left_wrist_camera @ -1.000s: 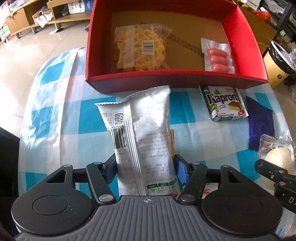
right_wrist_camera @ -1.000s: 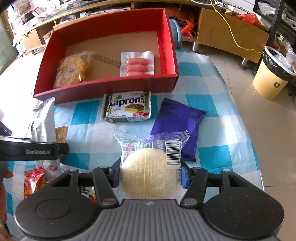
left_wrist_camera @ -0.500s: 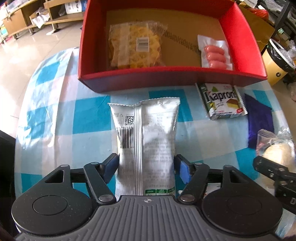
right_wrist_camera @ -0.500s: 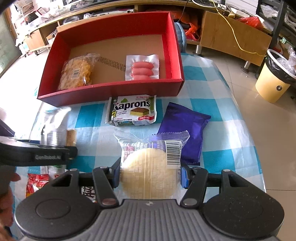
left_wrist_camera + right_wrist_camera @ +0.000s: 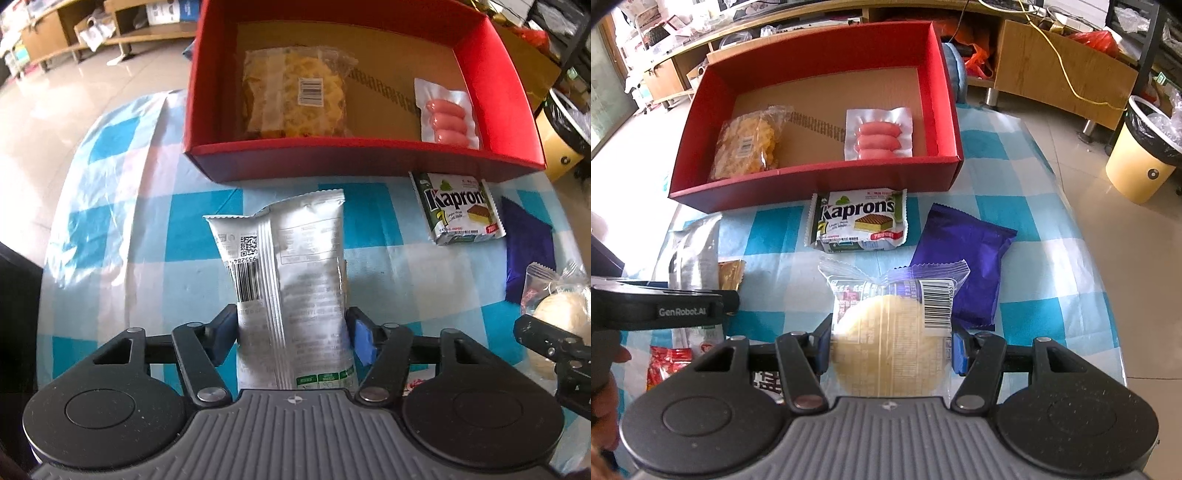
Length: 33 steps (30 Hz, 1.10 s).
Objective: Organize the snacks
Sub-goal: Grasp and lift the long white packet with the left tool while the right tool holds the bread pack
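Note:
My left gripper [image 5: 291,328] has its jaws closing, and the pads press both sides of a silver snack bag [image 5: 288,266] that stands up over the checked tablecloth. My right gripper [image 5: 892,345] is shut on a clear pack with a round pale pastry [image 5: 886,317]. Beyond both lies the red box [image 5: 369,155], holding a yellow snack bag [image 5: 295,96] and a sausage pack [image 5: 447,122]. A Kaprons pack [image 5: 860,221] and a purple pack [image 5: 964,258] lie on the cloth just in front of the box.
A small brown packet [image 5: 731,273] and a red packet [image 5: 665,365] lie near the left gripper's body [image 5: 665,310]. A yellow bin [image 5: 1141,155] stands on the floor at the right, and wooden furniture lines the back. The table edge runs close on both sides.
The left jaws widened around the silver bag half a second ago and now pinch it again; the bag has shifted slightly toward the box. The right gripper still holds the pastry pack.

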Each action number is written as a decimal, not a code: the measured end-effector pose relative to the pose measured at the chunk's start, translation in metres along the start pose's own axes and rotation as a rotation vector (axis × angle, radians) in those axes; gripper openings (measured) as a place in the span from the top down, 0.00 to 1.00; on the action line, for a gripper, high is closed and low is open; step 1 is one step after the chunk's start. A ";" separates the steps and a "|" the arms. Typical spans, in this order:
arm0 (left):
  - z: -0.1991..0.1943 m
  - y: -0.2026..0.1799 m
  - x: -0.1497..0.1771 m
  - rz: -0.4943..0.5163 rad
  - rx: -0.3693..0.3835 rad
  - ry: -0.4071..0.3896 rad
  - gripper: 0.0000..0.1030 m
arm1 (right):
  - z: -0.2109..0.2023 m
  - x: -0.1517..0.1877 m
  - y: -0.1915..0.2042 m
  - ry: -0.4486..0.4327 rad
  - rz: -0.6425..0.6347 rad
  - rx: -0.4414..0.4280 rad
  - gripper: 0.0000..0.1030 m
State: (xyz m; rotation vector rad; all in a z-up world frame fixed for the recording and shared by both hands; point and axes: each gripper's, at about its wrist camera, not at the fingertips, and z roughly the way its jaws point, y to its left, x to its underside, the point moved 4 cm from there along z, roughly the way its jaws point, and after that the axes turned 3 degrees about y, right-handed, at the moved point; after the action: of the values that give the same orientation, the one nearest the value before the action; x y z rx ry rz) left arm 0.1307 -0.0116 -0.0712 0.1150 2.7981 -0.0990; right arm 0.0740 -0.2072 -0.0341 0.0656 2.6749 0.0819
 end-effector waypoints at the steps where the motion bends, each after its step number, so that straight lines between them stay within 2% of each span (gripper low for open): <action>1: -0.001 0.003 -0.001 -0.006 0.008 0.005 0.33 | -0.001 0.000 0.000 -0.003 0.000 -0.001 0.45; 9: -0.016 0.010 -0.007 -0.039 0.052 -0.009 0.33 | -0.006 -0.002 0.002 -0.020 -0.004 -0.008 0.45; 16: -0.016 0.008 -0.011 -0.040 0.057 -0.034 0.34 | -0.007 -0.005 0.002 -0.028 -0.002 -0.013 0.45; 20: -0.005 0.003 -0.007 -0.022 0.043 -0.004 0.32 | -0.008 -0.005 0.003 -0.031 -0.007 -0.015 0.45; 21: -0.002 0.003 -0.005 -0.024 0.041 0.007 0.32 | -0.008 -0.005 0.003 -0.031 -0.007 -0.017 0.45; 23: 0.001 0.004 -0.003 -0.028 0.035 0.018 0.20 | -0.008 -0.004 0.002 -0.029 -0.003 -0.020 0.45; 25: 0.004 0.004 0.001 -0.018 0.019 0.023 0.16 | -0.008 -0.005 0.002 -0.027 -0.003 -0.020 0.45; 27: 0.003 0.004 0.006 -0.018 -0.004 0.014 0.19 | -0.008 -0.005 0.002 -0.026 -0.005 -0.023 0.45; 28: 0.001 0.004 0.008 -0.027 -0.008 0.007 0.22 | -0.008 -0.005 0.003 -0.028 -0.007 -0.024 0.45; 29: -0.001 0.005 0.008 -0.033 -0.011 0.000 0.31 | -0.009 -0.006 0.003 -0.030 -0.009 -0.025 0.45; 33: -0.009 0.012 0.007 -0.082 0.009 -0.002 0.46 | -0.013 -0.006 0.004 -0.040 -0.012 -0.029 0.45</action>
State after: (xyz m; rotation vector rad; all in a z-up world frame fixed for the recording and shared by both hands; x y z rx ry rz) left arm 0.1224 0.0011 -0.0656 0.0028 2.8002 -0.1311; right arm 0.0741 -0.2041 -0.0198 0.0418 2.6333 0.1144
